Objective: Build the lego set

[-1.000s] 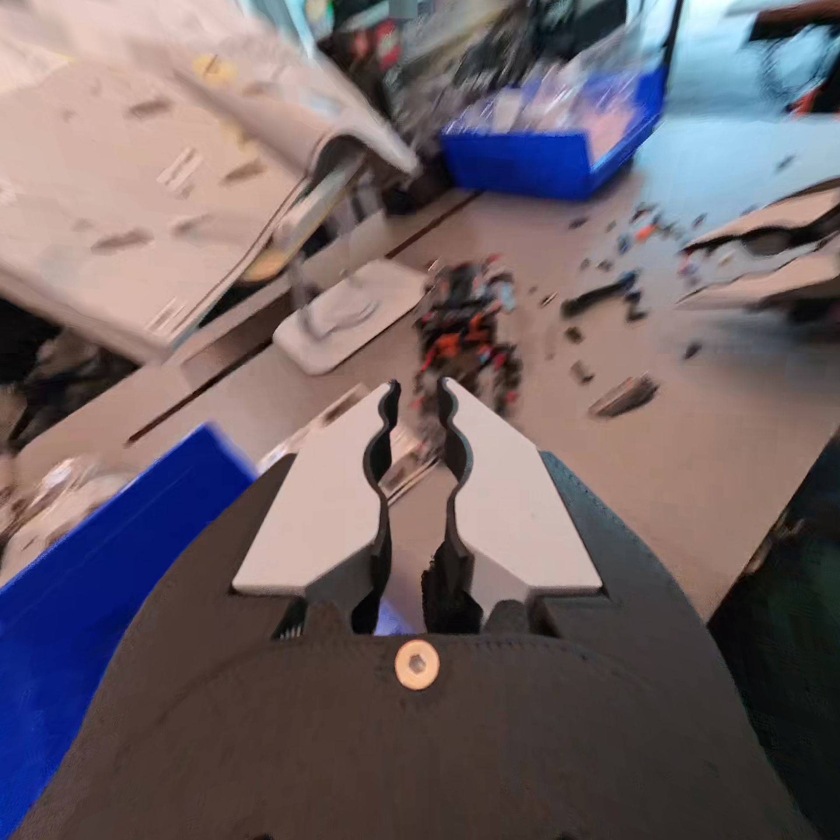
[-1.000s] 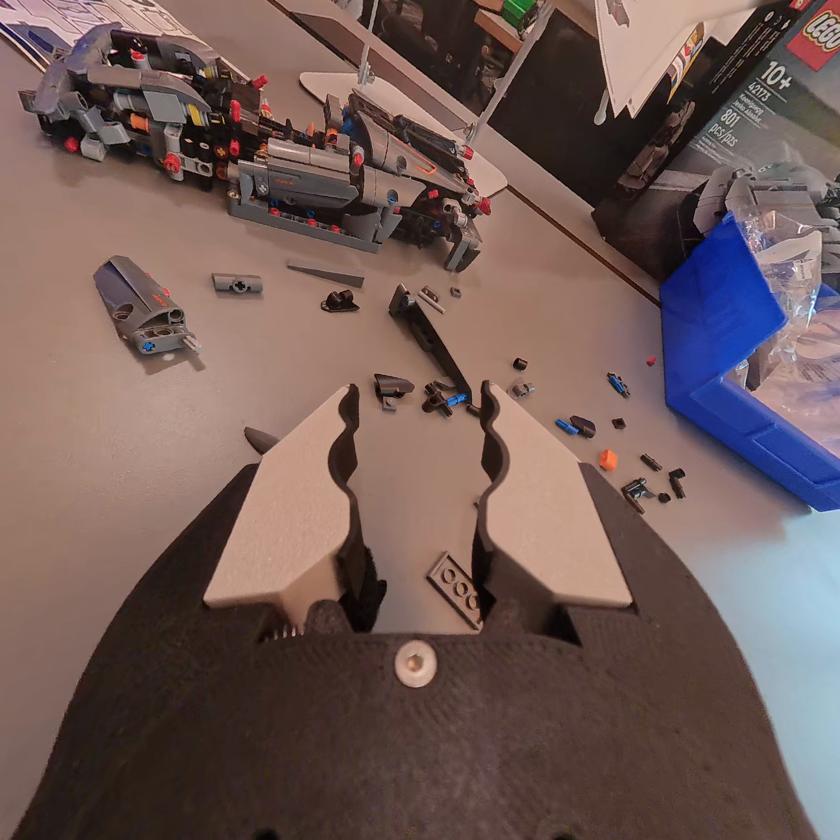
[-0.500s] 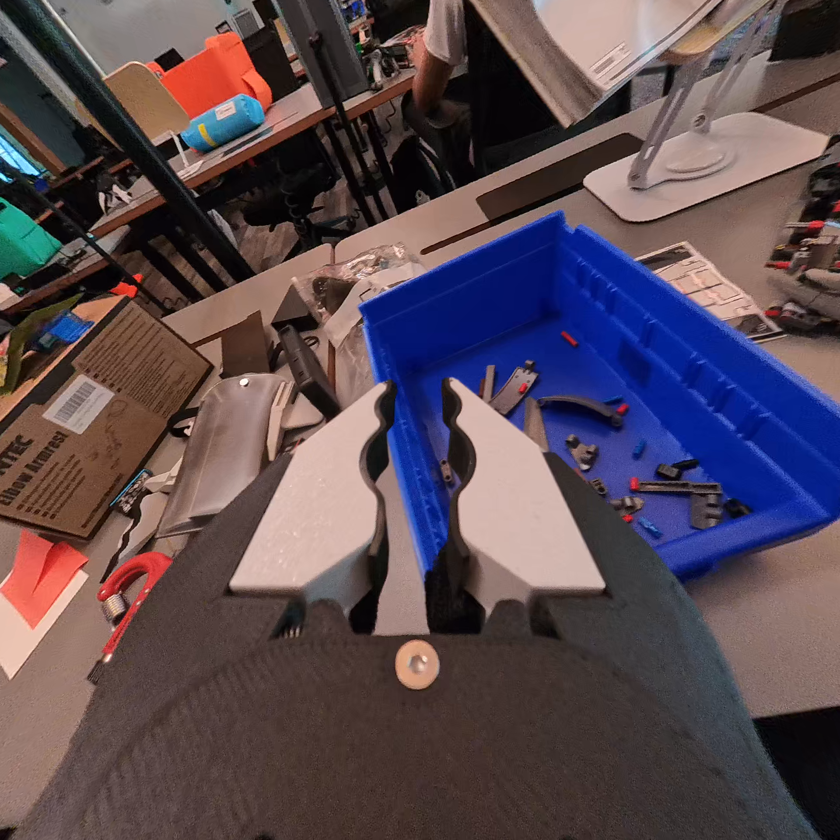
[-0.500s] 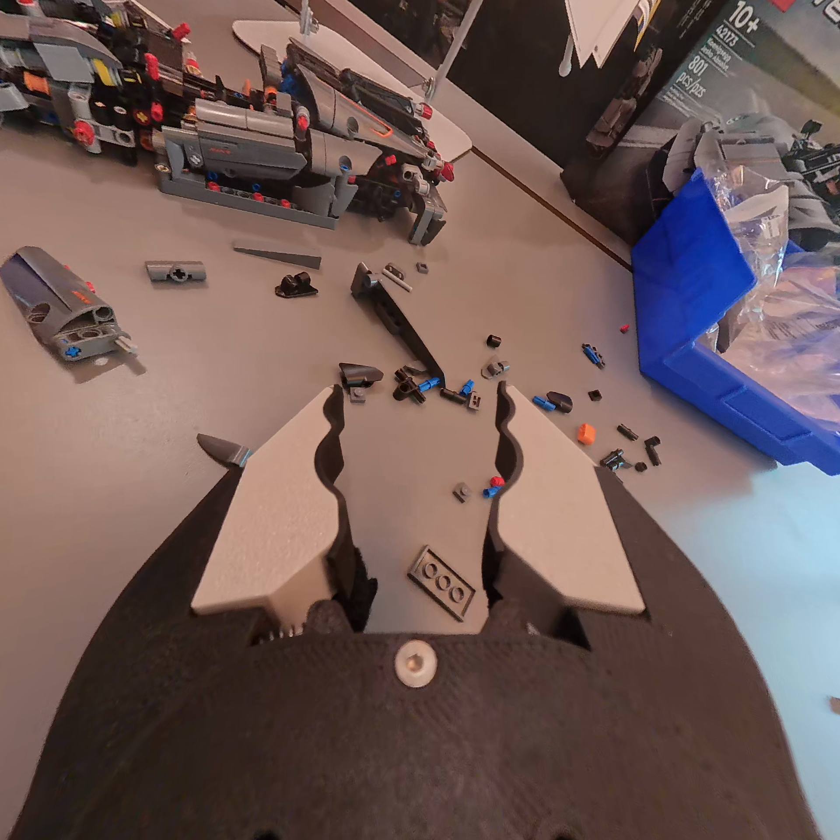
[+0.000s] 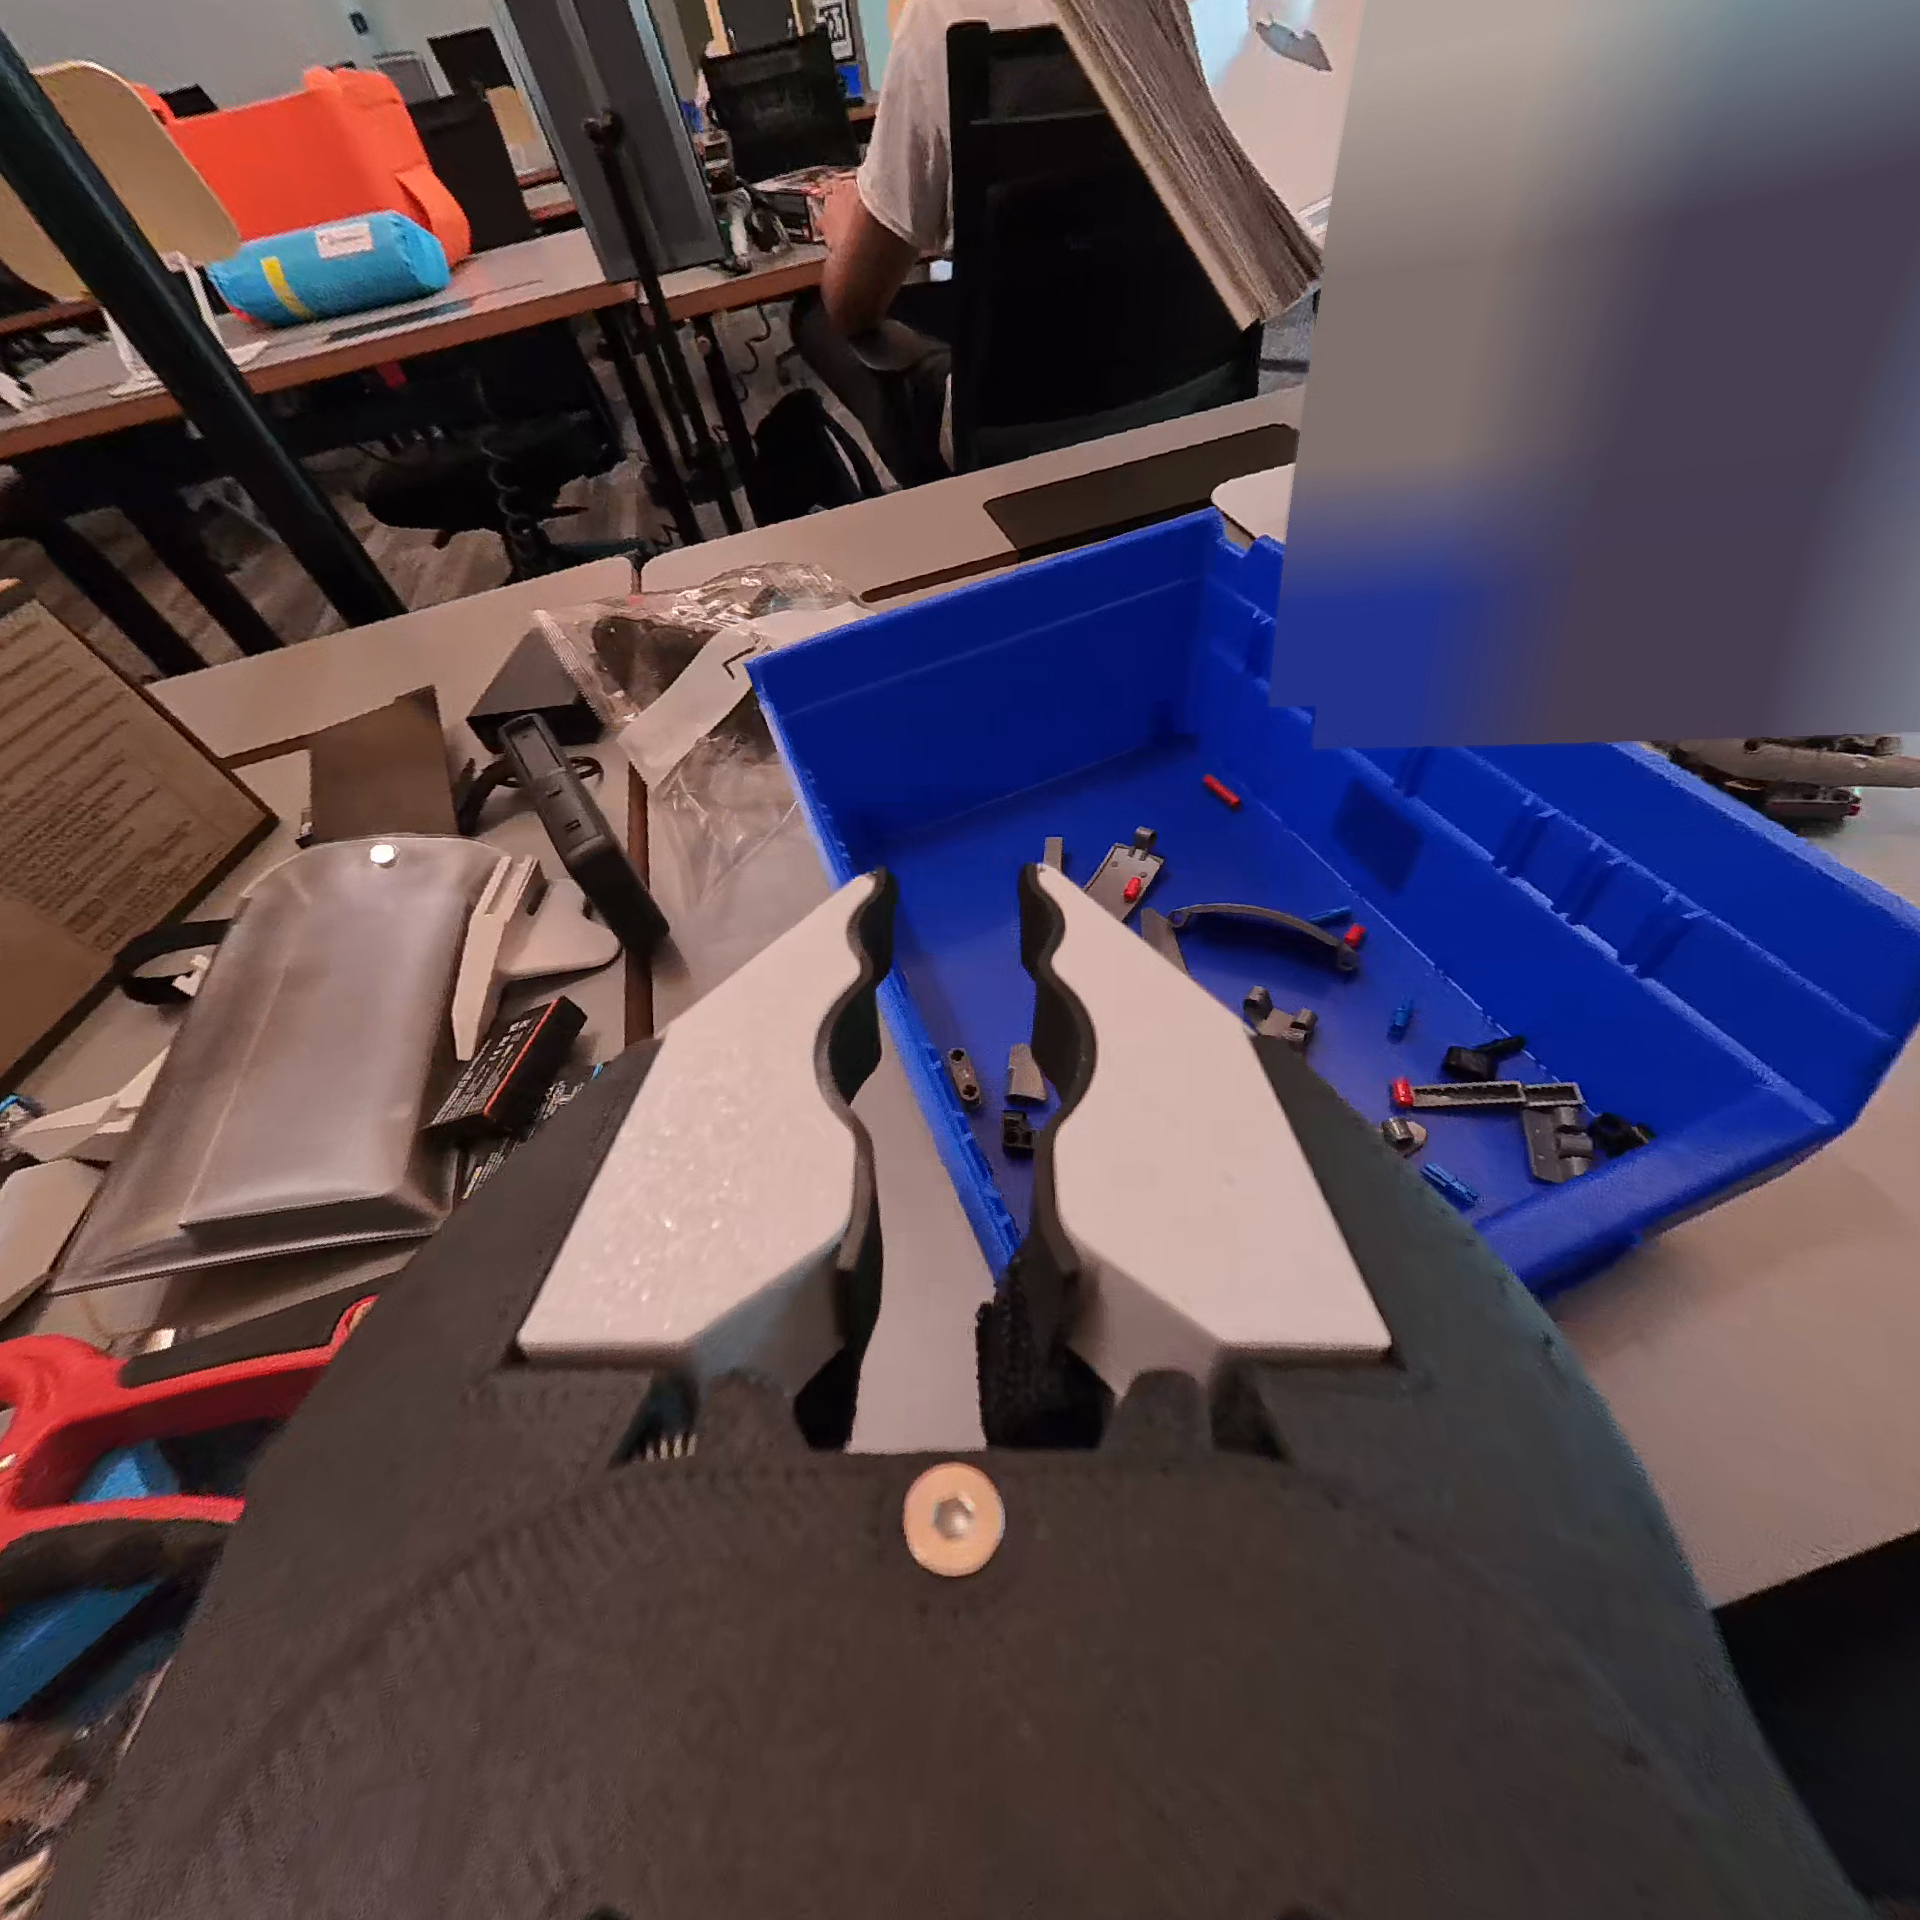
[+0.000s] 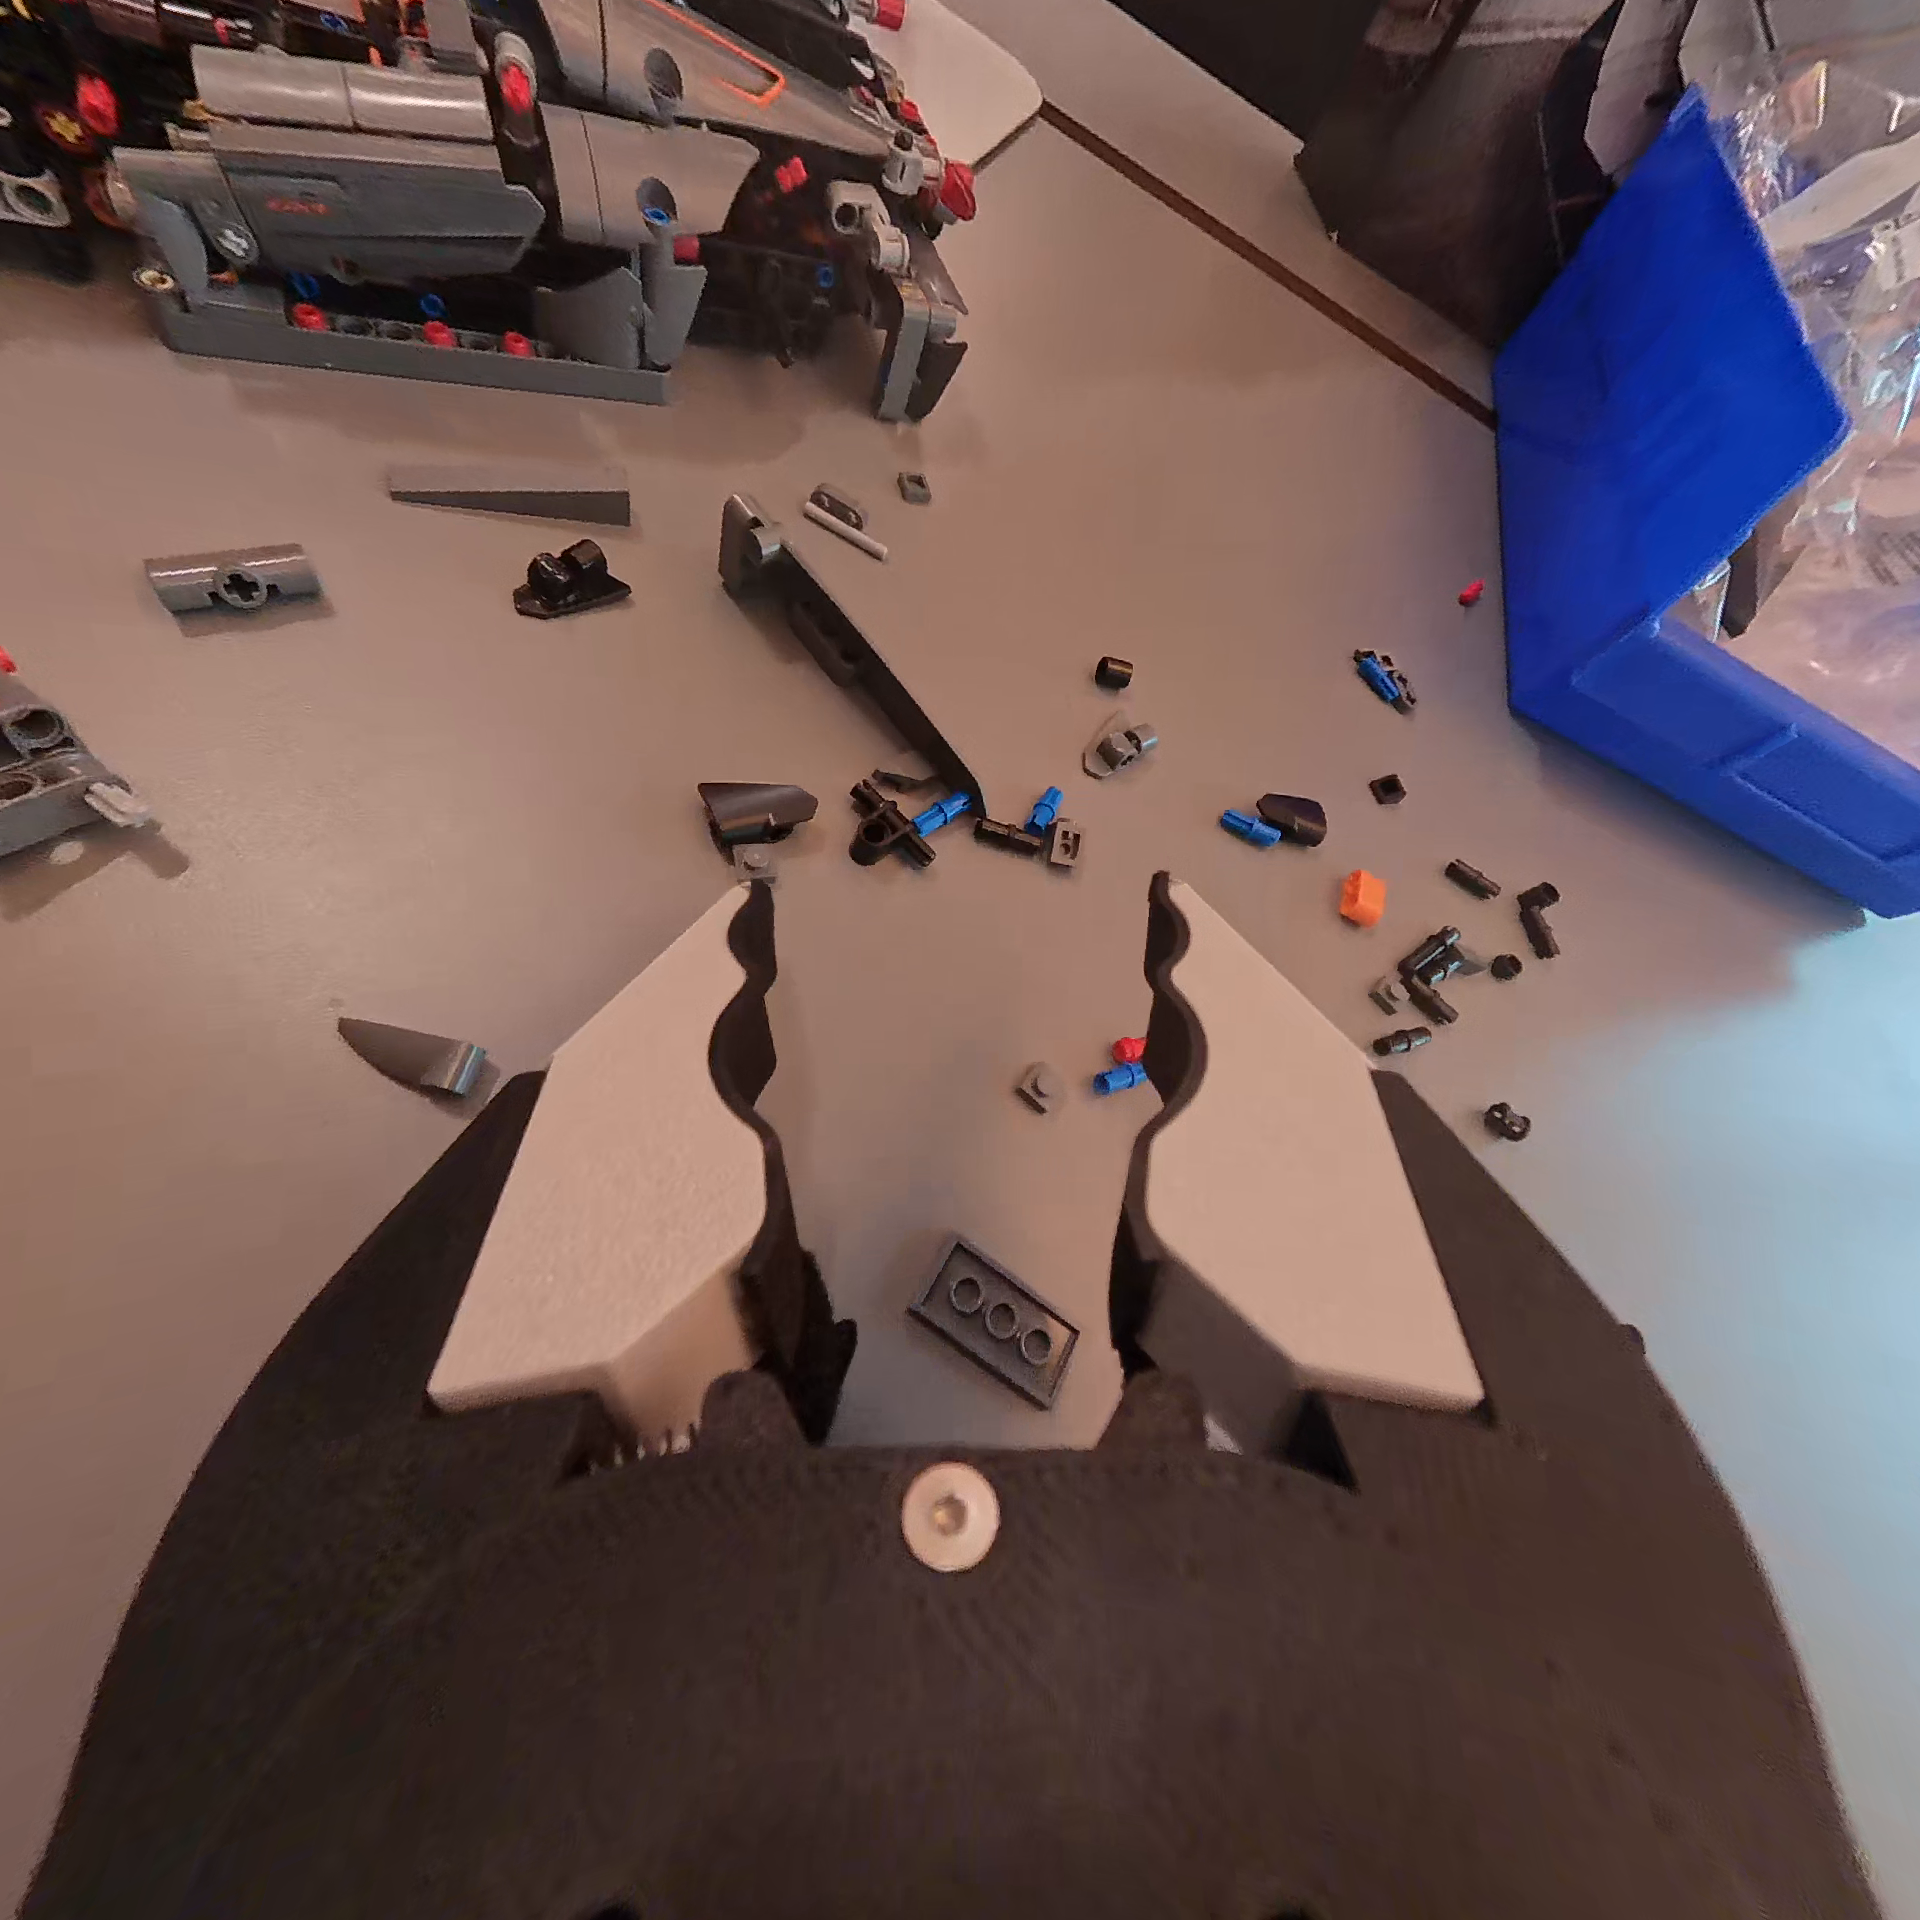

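The left tool (image 5: 956,904) hangs released over the near-left corner of a blue bin (image 5: 1714,987), its jaws a narrow gap apart with nothing between them. Loose pieces lie scattered on the bin's floor: a curved grey beam (image 5: 1262,920) with its long axis running roughly from 9 to 3 o'clock, and a toothed grey bar (image 5: 1470,1091) at about 4 o'clock from the fingertips, also lying left to right.

The right tool (image 6: 956,894) is spread wide and empty above the grey desk (image 6: 1143,416). Between its fingers, close to the tool body, lies a dark grey three-stud plate (image 6: 997,1320), flat, studs up, long axis pointing from 10 to 4 o'clock. The part-built lego model (image 6: 436,208) stands at 11 o'clock, its length running left to right across the top of the view. A long black beam (image 6: 842,655) lies just past the fingertips, slanting from 11 to 5 o'clock. Small blue, black and orange pieces are strewn toward 2 o'clock, and a second blue bin (image 6: 1662,436) with plastic bags sits at the far right.
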Demonstrator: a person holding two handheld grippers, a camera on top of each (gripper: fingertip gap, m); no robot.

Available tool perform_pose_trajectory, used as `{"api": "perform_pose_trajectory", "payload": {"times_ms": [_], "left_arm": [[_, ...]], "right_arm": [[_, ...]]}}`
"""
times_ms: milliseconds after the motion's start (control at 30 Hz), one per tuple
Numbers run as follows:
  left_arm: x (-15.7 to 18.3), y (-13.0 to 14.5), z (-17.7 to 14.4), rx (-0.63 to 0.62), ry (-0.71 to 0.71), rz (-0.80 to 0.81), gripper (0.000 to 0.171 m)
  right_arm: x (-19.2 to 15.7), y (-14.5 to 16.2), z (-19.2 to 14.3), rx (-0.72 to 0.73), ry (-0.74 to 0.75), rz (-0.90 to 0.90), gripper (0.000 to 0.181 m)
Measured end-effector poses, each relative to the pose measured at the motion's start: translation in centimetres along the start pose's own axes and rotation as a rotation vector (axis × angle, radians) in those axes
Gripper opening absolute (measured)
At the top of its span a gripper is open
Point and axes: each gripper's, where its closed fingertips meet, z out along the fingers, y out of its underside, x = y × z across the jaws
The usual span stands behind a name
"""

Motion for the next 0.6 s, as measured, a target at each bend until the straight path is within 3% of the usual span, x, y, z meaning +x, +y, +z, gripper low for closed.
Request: {"api": "perform_pose_trajectory", "payload": {"times_ms": [600], "left_arm": [[4.0,0.4,0.8,-0.153,0.108,0.259,0.018]], "right_arm": [[-0.1,0.2,0.2,-0.022,-0.001,-0.009,0.070]]}}
